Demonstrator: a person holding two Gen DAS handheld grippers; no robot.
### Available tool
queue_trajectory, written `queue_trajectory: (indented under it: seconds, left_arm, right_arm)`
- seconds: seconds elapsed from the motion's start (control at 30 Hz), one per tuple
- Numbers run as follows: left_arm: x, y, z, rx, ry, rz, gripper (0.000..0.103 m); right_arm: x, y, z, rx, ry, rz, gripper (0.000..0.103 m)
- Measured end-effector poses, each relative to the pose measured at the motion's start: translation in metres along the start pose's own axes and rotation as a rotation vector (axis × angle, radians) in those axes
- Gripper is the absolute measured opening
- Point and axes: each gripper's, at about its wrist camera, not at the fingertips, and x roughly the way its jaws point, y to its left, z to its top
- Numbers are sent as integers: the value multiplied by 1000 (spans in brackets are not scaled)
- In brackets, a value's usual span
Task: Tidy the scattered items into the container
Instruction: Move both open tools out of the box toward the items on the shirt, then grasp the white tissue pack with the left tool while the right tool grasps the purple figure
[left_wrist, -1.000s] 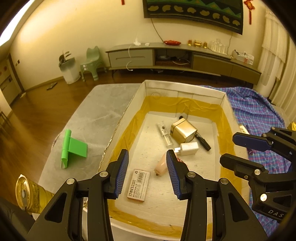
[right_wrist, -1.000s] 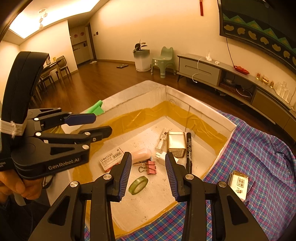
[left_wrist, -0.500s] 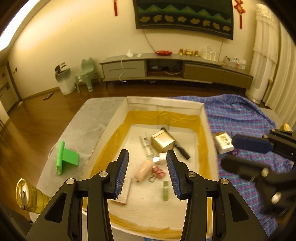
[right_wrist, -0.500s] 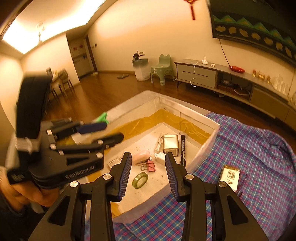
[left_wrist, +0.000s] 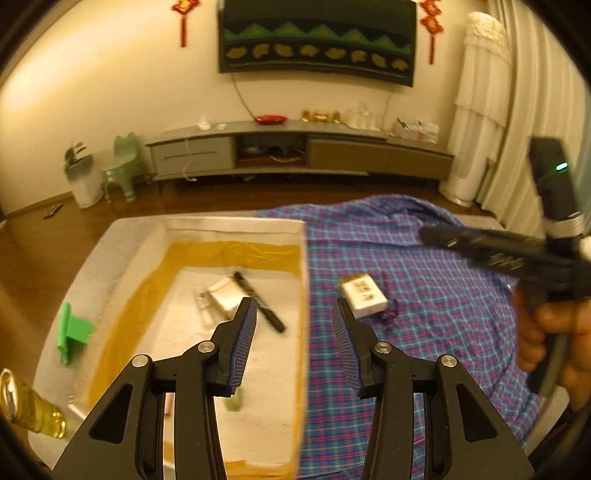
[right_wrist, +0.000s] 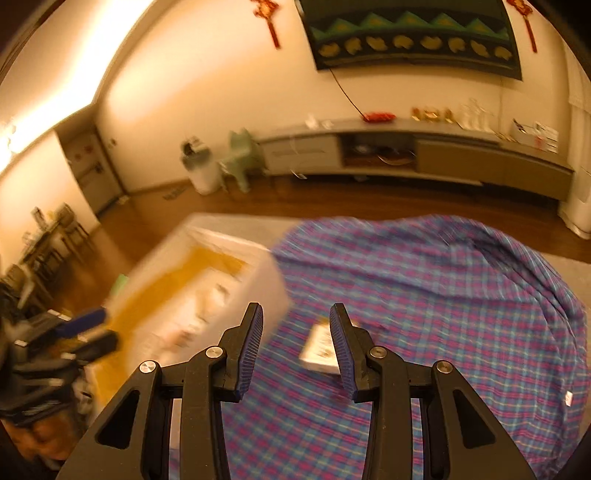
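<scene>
A white cardboard box with yellow tape inside stands on the left and holds a black marker, a gold-white carton and other small items, blurred. On the plaid cloth to its right lies a small white packet with a gold edge, a purple bit beside it. My left gripper is open and empty, straddling the box's right wall. My right gripper is open and empty over the cloth, the packet just beyond its right finger.
A green plastic stand lies on the grey table left of the box, and a bottle of yellow liquid stands at the near left corner. The blue-purple plaid cloth covers the table's right side. A hand holds the right gripper's handle.
Both grippers have swung to the right, from over the box toward the plaid cloth. The white packet has come close to the right gripper. Neither opening has changed.
</scene>
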Motion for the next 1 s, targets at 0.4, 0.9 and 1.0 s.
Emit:
queue_trajectory:
  seconds: [0.4,0.9,1.0]
  left_arm:
    - [73,-47,7,-17,112,-92,52]
    - [155,-59,7,-46,209,-105,59]
    - [158,-58,11,-71,203,-121,60]
  right_arm:
    - [106,-30,-50,-24,226,-105,40]
    - [117,-35,-66,-101,232,-151,33]
    - [109,-38,-70,-98,235,-147,32]
